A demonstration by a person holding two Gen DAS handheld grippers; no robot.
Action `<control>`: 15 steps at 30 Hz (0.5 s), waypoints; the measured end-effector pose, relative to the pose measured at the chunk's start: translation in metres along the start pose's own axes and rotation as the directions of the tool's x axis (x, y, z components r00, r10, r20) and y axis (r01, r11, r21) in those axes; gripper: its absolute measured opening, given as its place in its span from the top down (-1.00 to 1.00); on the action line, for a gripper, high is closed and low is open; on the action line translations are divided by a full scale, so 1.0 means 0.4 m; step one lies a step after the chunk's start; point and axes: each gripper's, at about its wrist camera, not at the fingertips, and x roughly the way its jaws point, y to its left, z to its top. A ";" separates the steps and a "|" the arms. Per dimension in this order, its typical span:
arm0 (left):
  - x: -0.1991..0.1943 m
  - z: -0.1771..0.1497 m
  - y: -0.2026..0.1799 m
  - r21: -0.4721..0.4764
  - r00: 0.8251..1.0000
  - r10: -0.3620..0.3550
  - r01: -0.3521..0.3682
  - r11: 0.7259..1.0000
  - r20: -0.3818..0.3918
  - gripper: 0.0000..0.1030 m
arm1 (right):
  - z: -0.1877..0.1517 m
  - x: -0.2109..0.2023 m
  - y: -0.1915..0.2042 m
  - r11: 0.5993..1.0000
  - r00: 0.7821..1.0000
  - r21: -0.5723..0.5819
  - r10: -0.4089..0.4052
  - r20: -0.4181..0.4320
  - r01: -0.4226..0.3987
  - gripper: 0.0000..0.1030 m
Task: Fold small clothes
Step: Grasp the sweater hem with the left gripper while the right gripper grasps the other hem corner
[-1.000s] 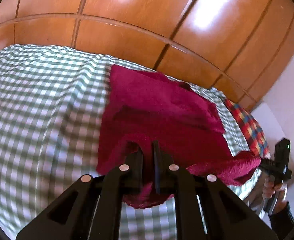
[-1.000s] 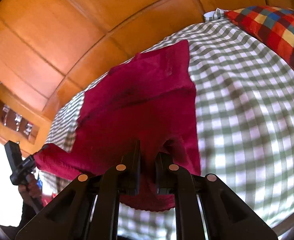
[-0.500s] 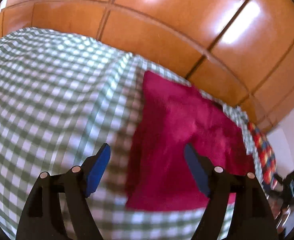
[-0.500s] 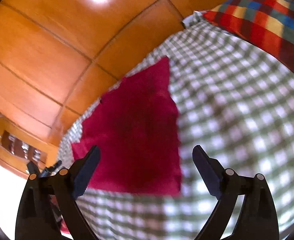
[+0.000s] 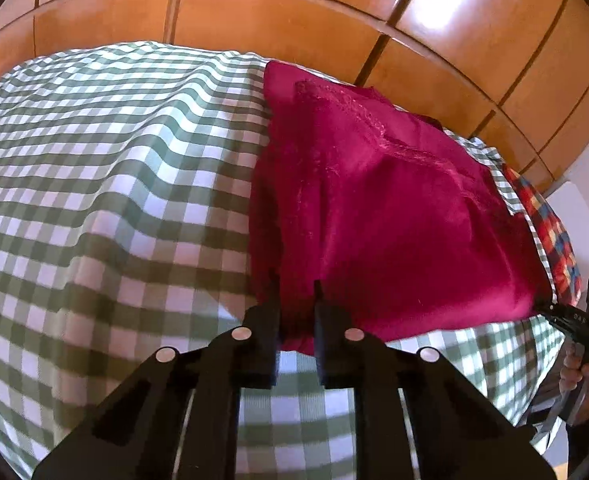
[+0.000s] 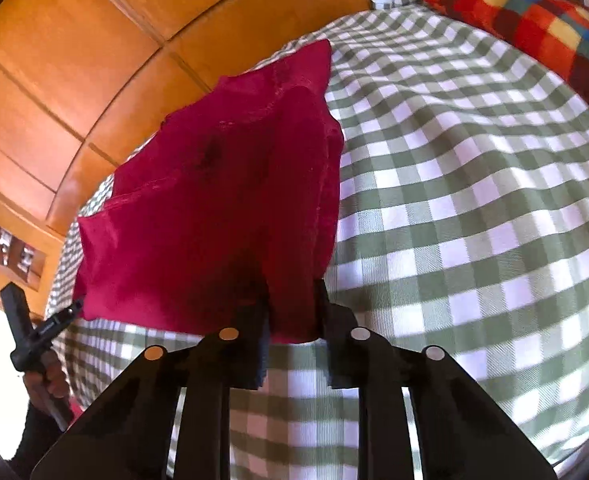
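Note:
A dark red garment [image 5: 394, 208] lies folded on the green-and-white checked bedspread [image 5: 114, 180]. My left gripper [image 5: 296, 292] is shut on its near left corner, with cloth bunched between the fingers. My right gripper [image 6: 292, 292] is shut on the garment's [image 6: 214, 208] near right corner. Both near corners are lifted slightly off the bed. The right gripper also shows at the garment's far corner in the left wrist view [image 5: 550, 308], and the left gripper shows in the right wrist view [image 6: 78, 304].
A wooden panelled wall [image 5: 294, 12] runs behind the bed. A multicoloured checked pillow [image 6: 534, 20] lies at the bed's right end. The checked bedspread [image 6: 474, 200] spreads wide on both sides of the garment.
Half a second ago both grippers were open above the flat garment. Now both have come down and shut on its near corners.

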 end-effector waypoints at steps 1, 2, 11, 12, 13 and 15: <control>-0.012 -0.010 -0.001 0.000 1.000 -0.009 0.009 1.000 -0.004 0.79 | -0.002 -0.007 0.002 1.000 1.000 -0.008 -0.001 -0.003 0.001 0.66; -0.024 -0.020 0.000 -0.001 1.000 -0.019 0.019 1.000 -0.010 0.79 | -0.011 -0.022 0.001 1.000 1.000 -0.021 -0.001 -0.010 0.001 0.66; -0.152 -0.241 -0.005 -0.025 0.992 -0.092 0.090 0.996 -0.087 0.78 | -0.137 -0.107 -0.020 0.993 0.992 -0.112 -0.035 -0.118 0.022 0.66; -0.164 -0.261 -0.005 -0.032 0.991 -0.097 0.095 0.995 -0.090 0.76 | -0.142 -0.111 -0.019 0.993 0.992 -0.119 -0.035 -0.124 0.020 0.66; -0.172 -0.272 -0.004 -0.039 0.991 -0.097 0.094 0.995 -0.088 0.73 | -0.144 -0.116 -0.017 0.992 0.992 -0.128 -0.037 -0.124 0.021 0.63; -0.184 -0.271 -0.001 -0.039 0.994 -0.085 0.082 0.996 -0.073 0.59 | -0.129 -0.123 -0.014 0.990 0.993 -0.140 -0.044 -0.112 0.028 0.47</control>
